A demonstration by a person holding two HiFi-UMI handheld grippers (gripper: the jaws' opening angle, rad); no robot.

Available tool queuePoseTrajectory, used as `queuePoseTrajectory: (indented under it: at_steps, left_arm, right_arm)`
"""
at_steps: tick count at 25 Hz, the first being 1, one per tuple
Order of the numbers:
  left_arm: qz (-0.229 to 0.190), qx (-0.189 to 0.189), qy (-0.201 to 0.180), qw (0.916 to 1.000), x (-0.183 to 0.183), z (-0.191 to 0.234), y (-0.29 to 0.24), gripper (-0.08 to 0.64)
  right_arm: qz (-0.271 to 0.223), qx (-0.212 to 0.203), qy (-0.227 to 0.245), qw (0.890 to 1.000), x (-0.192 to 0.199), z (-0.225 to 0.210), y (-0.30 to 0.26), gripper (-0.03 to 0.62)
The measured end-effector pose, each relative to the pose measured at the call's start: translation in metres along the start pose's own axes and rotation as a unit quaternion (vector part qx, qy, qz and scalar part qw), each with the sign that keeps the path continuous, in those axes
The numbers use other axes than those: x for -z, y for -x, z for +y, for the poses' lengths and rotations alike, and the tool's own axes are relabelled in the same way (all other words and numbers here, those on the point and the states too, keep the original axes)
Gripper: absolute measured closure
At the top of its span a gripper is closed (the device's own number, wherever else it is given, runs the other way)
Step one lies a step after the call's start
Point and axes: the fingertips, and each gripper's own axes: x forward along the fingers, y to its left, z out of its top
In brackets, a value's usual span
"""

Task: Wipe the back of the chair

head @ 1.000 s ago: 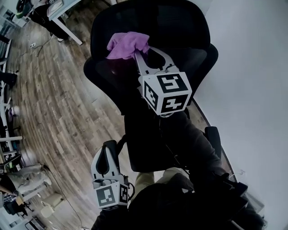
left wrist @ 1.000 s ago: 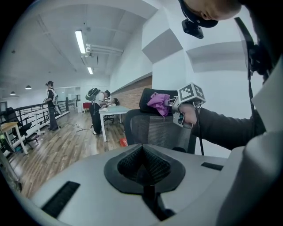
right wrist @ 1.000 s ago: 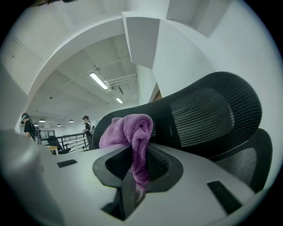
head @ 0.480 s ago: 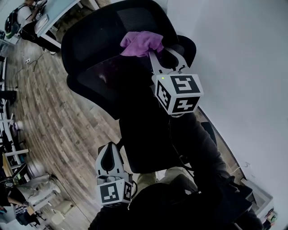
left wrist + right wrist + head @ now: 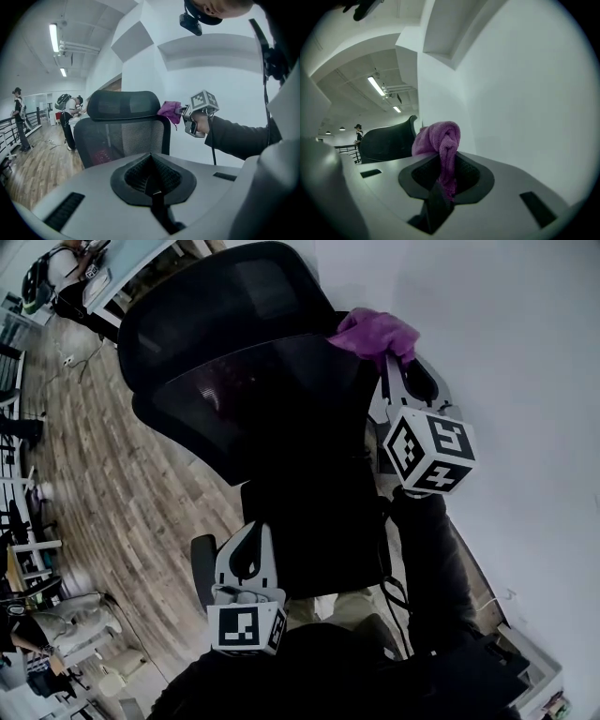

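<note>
In the last second our right gripper [image 5: 388,362] has carried the cloth [image 5: 372,334] from the middle of the chair back [image 5: 253,399] to its top right edge, close to the wall [image 5: 534,352]. We judge this pass almost finished. Its jaws are closed on the cloth. The left gripper [image 5: 248,532] hangs low, jaws together and empty. The back is dark mesh. The floor [image 5: 103,474] is wood, and people [image 5: 18,117] stand far off.

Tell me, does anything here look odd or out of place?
Nothing stands out. The purple cloth is bunched in the right gripper at the chair back's top corner; the left gripper is shut, empty, lower down.
</note>
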Motion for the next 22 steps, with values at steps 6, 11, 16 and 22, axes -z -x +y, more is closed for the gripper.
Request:
queuePoseTrajectory:
  at_steps: [6, 11, 16, 22]
  left_arm:
    - [-0.002, 0.031, -0.020, 0.9993, -0.011, -0.046, -0.015, 0.555]
    - [0.006, 0.039, -0.026, 0.9989, -0.006, -0.066, -0.018, 0.555]
    - [0.016, 0.028, -0.021, 0.9993, 0.010, -0.043, -0.022, 0.555]
    - [0.025, 0.003, -0.005, 0.9997, 0.017, 0.014, -0.021, 0.557]
  right_arm:
    - [-0.013, 0.041, -0.003, 0.999, -0.016, -0.058, 0.031, 0.517]
    - [-0.008, 0.059, -0.007, 0.998, -0.007, -0.086, 0.039, 0.517]
    - [0.007, 0.064, 0.010, 0.998, 0.017, -0.071, 0.021, 0.517]
    - [0.041, 0.061, 0.034, 0.997, 0.047, -0.025, -0.020, 0.517]
